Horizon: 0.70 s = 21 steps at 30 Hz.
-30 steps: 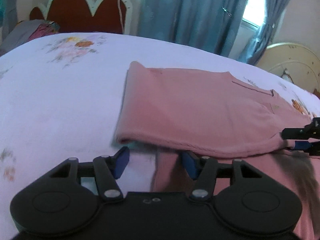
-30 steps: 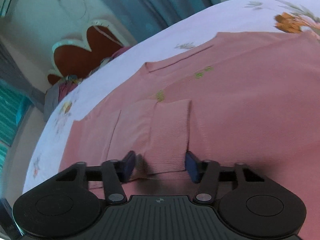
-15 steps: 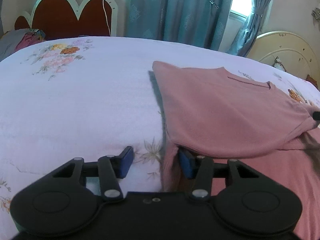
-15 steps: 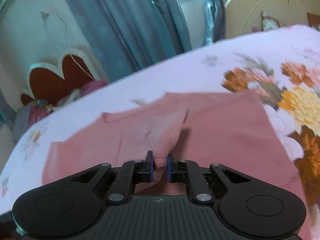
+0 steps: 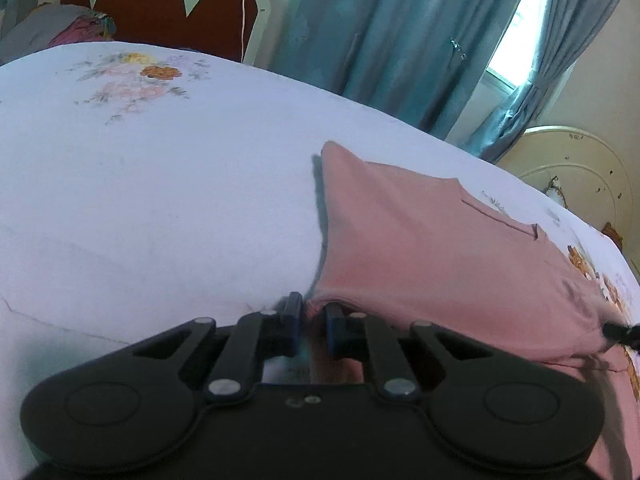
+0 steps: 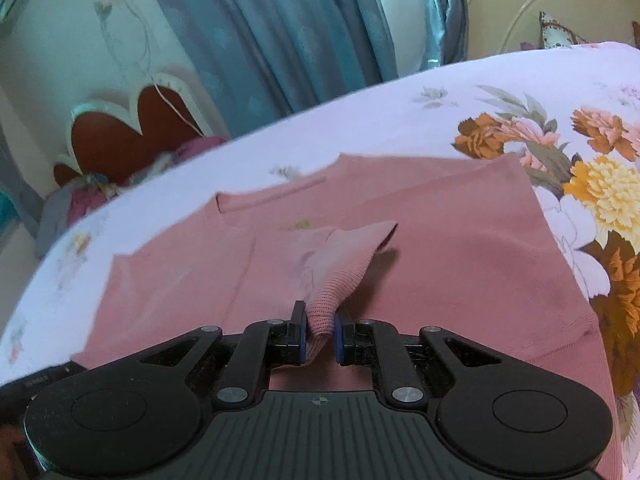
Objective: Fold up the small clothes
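Observation:
A pink knit top (image 5: 440, 248) lies spread on the flowered bedsheet (image 5: 160, 184), its near part folded over itself. My left gripper (image 5: 310, 322) is shut on the left edge of the pink top, pink cloth bunched between its blue pads. In the right wrist view the same pink top (image 6: 460, 248) fills the middle, and my right gripper (image 6: 320, 334) is shut on its ribbed sleeve cuff (image 6: 340, 276), lifted a little off the body of the garment. The tip of the right gripper (image 5: 622, 330) shows at the right edge of the left wrist view.
A red and white scalloped headboard (image 5: 168, 4) and a heap of clothes (image 5: 60, 28) stand at the far end of the bed. Blue curtains (image 5: 400, 40) hang behind. A cream round headboard panel (image 6: 560, 4) stands at the right.
Both grippers went from open to shut, the right on the ribbed cuff, the left on the top's left edge. The right one then lifted the cuff and drew it back.

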Each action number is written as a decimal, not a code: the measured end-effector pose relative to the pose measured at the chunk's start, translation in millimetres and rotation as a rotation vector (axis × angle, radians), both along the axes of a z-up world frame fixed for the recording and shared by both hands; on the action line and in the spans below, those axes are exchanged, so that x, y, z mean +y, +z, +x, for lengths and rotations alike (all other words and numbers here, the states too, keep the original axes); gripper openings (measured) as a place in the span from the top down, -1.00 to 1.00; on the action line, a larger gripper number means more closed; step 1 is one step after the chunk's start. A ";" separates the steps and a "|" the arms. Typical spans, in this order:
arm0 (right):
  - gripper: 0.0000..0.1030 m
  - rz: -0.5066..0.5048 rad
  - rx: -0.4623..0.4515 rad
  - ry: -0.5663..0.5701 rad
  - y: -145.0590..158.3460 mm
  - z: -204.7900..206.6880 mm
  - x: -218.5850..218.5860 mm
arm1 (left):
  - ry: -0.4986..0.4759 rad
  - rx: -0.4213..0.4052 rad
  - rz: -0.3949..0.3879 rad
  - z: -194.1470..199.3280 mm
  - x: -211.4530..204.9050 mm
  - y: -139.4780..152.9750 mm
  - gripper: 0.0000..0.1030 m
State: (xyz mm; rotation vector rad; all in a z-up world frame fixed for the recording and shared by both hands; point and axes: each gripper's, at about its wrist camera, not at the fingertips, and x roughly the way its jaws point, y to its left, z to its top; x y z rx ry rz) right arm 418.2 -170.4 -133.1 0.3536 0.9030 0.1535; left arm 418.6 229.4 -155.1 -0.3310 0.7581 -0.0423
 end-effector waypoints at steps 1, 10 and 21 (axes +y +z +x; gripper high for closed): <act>0.76 -0.025 0.025 0.002 -7.8 1.6 1.7 | -0.006 0.002 0.007 0.7 -0.4 0.9 0.77; -0.23 -0.073 -0.053 -0.048 6.3 -10.0 -24.7 | -0.009 -0.106 0.079 -20.8 6.9 31.4 -0.31; 0.58 -0.194 0.035 0.062 -27.1 50.0 4.4 | -0.184 -0.036 0.112 39.9 -55.5 4.0 -0.13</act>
